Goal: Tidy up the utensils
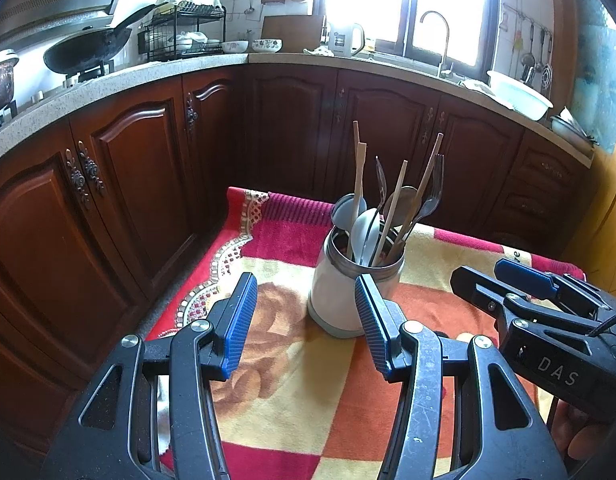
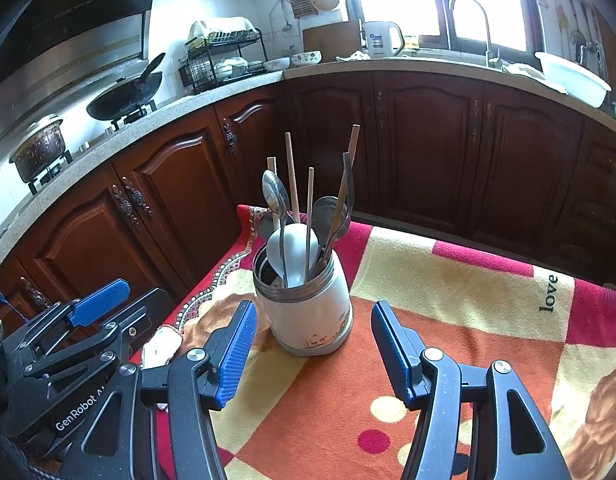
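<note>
A white utensil jar (image 1: 340,292) with a metal rim stands upright on a red, orange and cream blanket (image 1: 300,392). It also shows in the right wrist view (image 2: 308,312). It holds chopsticks (image 1: 358,184), spoons (image 2: 274,196), a white ladle (image 2: 294,248) and a fork (image 1: 434,196). My left gripper (image 1: 306,326) is open and empty, just in front of the jar. My right gripper (image 2: 314,354) is open and empty, also just in front of the jar. Each gripper shows in the other's view, the right one (image 1: 504,280) and the left one (image 2: 120,300).
Dark wooden cabinets (image 1: 140,184) under a stone counter (image 1: 120,84) wrap around behind the table. On the counter are a wok (image 1: 88,50), a dish rack (image 1: 184,32), a kettle (image 1: 346,40), a sink tap (image 1: 436,36) and a white basin (image 1: 518,96).
</note>
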Motion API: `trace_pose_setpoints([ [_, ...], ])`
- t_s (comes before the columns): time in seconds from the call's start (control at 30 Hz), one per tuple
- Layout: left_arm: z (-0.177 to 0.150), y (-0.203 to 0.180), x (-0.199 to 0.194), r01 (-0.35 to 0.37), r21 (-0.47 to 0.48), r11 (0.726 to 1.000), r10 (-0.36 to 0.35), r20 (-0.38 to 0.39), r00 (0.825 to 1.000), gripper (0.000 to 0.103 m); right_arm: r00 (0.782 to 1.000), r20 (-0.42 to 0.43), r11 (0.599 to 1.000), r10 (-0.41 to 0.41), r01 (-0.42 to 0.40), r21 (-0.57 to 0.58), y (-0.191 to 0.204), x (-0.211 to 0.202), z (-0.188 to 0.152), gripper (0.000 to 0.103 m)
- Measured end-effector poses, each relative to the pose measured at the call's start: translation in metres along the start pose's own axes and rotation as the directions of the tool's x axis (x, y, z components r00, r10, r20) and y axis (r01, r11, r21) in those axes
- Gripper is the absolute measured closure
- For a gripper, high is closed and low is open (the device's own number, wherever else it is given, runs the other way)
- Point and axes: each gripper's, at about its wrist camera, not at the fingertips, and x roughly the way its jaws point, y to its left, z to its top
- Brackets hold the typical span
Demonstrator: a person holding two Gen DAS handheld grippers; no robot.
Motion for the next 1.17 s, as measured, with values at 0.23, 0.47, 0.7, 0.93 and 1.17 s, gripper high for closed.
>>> trace_pose_setpoints([
  [0.23,-0.0006,-0.0002,0.0006,0.003,0.003,1.0,-0.003,0.0,1.0,0.052,1.0,-0.004,1.0,-0.001,0.001,-0.007,0.0019,0.0009,-0.0005,0.045],
  [0.47,-0.0011,-0.0021,0.0003,0.004,0.007,1.0,-0.004,0.001,1.0,0.052,1.0,-0.006,1.0,-0.001,0.001,-0.008,0.0018,0.0024,-0.0005,0.045],
  [0.7,-0.0011,-0.0017,0.0004,0.003,0.005,1.0,-0.003,-0.001,1.0,0.052,1.0,-0.012,1.0,-0.002,0.002,-0.008,0.0025,0.0046,-0.0017,0.045],
  [0.93,-0.0019,-0.0037,0.0002,0.02,0.016,1.0,-0.02,0.017,1.0,0.052,1.0,-0.018,1.0,-0.003,0.003,-0.008,0.0032,0.0053,-0.0037,0.045],
  [1.17,-0.0035,-0.0084,-0.0015,0.027,0.045,0.999,-0.029,0.045,0.999,0.052,1.0,-0.024,1.0,-0.006,0.007,0.001,-0.0007,0.0082,-0.0059,0.045],
])
